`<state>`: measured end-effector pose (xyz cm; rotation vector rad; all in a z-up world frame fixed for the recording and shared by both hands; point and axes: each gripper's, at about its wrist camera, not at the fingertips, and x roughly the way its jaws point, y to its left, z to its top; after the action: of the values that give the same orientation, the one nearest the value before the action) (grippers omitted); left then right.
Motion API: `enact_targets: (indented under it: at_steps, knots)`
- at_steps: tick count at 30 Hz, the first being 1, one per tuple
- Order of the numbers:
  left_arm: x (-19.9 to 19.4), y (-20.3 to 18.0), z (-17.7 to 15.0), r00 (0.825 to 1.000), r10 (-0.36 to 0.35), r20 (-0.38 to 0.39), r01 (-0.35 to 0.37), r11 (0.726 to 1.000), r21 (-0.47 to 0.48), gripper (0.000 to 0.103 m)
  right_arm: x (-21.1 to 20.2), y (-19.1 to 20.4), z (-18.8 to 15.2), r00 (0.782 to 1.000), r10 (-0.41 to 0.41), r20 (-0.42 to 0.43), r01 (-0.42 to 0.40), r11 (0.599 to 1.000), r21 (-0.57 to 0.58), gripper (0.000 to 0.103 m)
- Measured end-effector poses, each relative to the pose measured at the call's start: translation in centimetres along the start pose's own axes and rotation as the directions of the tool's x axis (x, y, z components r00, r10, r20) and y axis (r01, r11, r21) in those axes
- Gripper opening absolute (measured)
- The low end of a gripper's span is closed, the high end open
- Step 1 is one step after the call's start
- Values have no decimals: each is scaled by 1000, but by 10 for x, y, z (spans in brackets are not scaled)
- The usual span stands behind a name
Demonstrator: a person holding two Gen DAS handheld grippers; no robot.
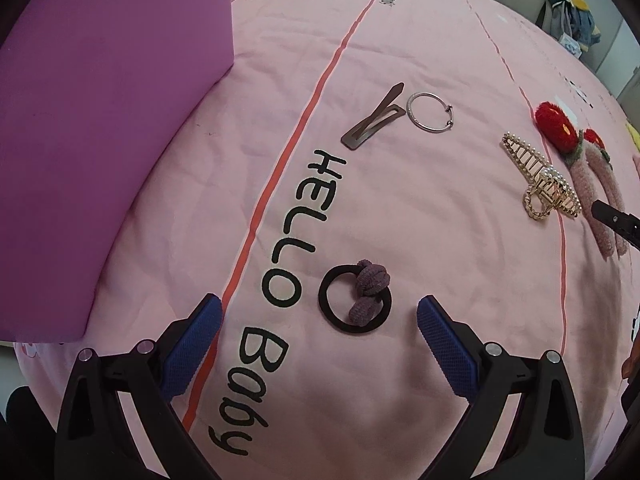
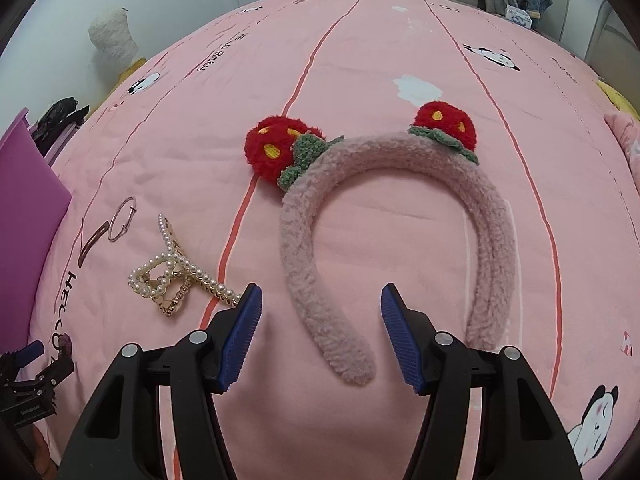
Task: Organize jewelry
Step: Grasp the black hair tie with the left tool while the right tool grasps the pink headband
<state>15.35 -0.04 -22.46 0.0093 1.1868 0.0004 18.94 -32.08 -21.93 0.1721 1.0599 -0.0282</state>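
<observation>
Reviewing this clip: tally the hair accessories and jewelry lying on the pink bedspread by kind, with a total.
Fuzzy headband: 1
Pearl claw clip: 1
Snap hair clip: 1
Metal ring: 1
Hair tie: 1
Total: 5

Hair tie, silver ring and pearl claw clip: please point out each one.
hair tie [image 1: 374,293], left wrist view, on its knitted purple knot.
silver ring [image 1: 428,112], left wrist view, on the hoop's lower left arc.
pearl claw clip [image 2: 176,276], right wrist view, on its pearl-lined middle.
</observation>
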Motion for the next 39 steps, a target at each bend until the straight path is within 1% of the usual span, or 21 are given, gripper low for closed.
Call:
enact_targets:
  at_steps: [6, 16, 24, 26, 27, 28, 29, 30, 31, 32, 33, 34, 35, 36, 37, 38, 39]
  knots:
    - [11, -2, 2, 1000, 9, -8, -9, 1000, 1, 96, 16, 0, 8, 1000, -12, -15, 12, 1000, 4, 59]
    - [27, -9, 14, 1000, 26, 7, -26, 1000, -4, 97, 36, 2, 19, 999, -27, -32, 28, 999, 24, 60]
    - [35, -11, 18, 998, 48, 29, -48, 999, -3, 98, 47, 9, 28, 997, -82, -8, 82, 997, 13, 59]
    - [33, -12, 17, 998, 49, 36, -49, 999, -1, 96, 46, 10, 28, 996, -89, -6, 89, 996, 10, 58]
    - [31, -13, 17, 998, 46, 40, -46, 999, -1, 94, 46, 11, 27, 996, -88, -6, 88, 996, 7, 53]
    - [26, -15, 8, 998, 41, 45, -41, 999, -1, 89, 45, 12, 27, 996, -89, -4, 89, 996, 1, 44]
    - [19, -16, 3, 998, 40, 50, -40, 999, -2, 83, 43, 14, 27, 996, -87, -2, 87, 996, -7, 37]
    - [17, -19, 0, 998, 41, 55, -41, 999, 0, 80, 42, 16, 27, 996, -85, -3, 85, 996, -15, 24]
    - [14, -21, -1, 997, 42, 59, -42, 999, 5, 72, 41, 18, 27, 996, -85, -4, 85, 996, -23, 19]
    - [12, -24, -3, 997, 38, 62, -39, 999, 13, 64, 41, 20, 26, 997, -83, -6, 83, 996, -26, 16]
    - [10, -27, -4, 997, 33, 64, -35, 999, 18, 59, 40, 21, 26, 997, -77, -9, 76, 997, -27, 12]
    - [8, -31, -5, 997, 32, 66, -34, 999, 26, 48, 39, 22, 26, 997, -77, -8, 77, 997, -26, 12]
    - [6, -34, -6, 998, 27, 65, -29, 999, 35, 39, 37, 22, 25, 997, -73, -5, 73, 997, -23, 11]
    - [5, -36, -6, 997, 32, 67, -35, 998, 43, 35, 36, 21, 24, 998, -66, -4, 66, 998, -17, 11]
    - [3, -37, -6, 997, 39, 68, -42, 998, 51, 27, 34, 21, 24, 998, -56, -6, 56, 998, -11, 11]
    - [2, -38, -6, 997, 39, 67, -43, 998, 56, 20, 31, 19, 23, 999, -44, -6, 44, 999, -4, 11]
    - [1, -36, -5, 997, 39, 66, -43, 997, 57, 19, 28, 18, 22, 999, -39, -4, 39, 999, 3, 11]
